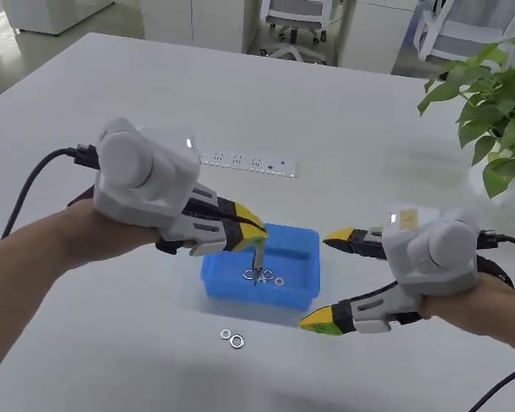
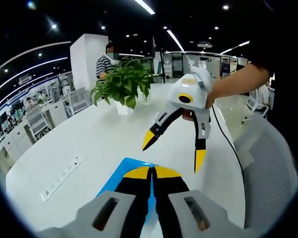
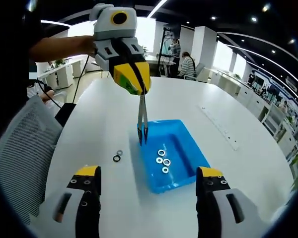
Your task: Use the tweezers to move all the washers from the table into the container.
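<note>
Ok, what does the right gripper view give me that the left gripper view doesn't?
Right gripper view adds: the tweezers hanging from the shut left gripper, tips at the edge of the blue container; four washers inside it; two washers on the table beside it. Left gripper view adds: the right gripper seen from the front, jaws wide open, holding nothing. Shared: the blue container, the white table and the power strip.
</note>
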The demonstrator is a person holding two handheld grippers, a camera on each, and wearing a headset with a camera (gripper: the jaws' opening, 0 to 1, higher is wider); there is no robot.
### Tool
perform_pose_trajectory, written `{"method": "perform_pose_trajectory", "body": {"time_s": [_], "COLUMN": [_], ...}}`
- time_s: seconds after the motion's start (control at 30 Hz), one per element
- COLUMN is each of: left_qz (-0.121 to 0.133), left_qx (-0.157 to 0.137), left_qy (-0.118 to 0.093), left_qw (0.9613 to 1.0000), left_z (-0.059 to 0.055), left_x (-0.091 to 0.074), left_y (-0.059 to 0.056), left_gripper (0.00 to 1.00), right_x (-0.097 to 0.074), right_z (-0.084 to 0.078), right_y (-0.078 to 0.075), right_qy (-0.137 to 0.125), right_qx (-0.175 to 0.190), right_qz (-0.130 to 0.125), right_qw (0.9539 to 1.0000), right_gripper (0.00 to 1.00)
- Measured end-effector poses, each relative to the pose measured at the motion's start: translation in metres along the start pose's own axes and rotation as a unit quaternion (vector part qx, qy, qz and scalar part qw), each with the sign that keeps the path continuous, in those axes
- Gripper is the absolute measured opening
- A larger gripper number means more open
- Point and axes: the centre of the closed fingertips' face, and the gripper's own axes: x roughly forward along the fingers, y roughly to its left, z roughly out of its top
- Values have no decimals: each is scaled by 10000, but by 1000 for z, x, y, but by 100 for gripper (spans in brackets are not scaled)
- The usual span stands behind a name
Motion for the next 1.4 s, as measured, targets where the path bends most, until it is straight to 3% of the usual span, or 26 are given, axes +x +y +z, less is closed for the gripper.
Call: {"method": "perform_pose_trajectory", "body": {"time_s": [0.57,1.13,1.4], "left_qz": [-79,-159,-206], "left_qx": [-35,-88,-117], "left_qy": [43,133,181], "left_qw": [10000,9997,9996], "left_z": [-13,-41,-49], "left_x": [-6,-7,-4], "left_y": [-21,-34,-42], "left_gripper": [5,5,5], "right_x": [-2,4,6], "right_z": [-6,-10,-15], "right_y": [15,33,40], "right_qy": [-44,63,163], "right_qx": [378,242,215], "right_qz": [-58,114,206], "right_qw": [9993,9996,9994], "right_gripper": [99,98,98]}}
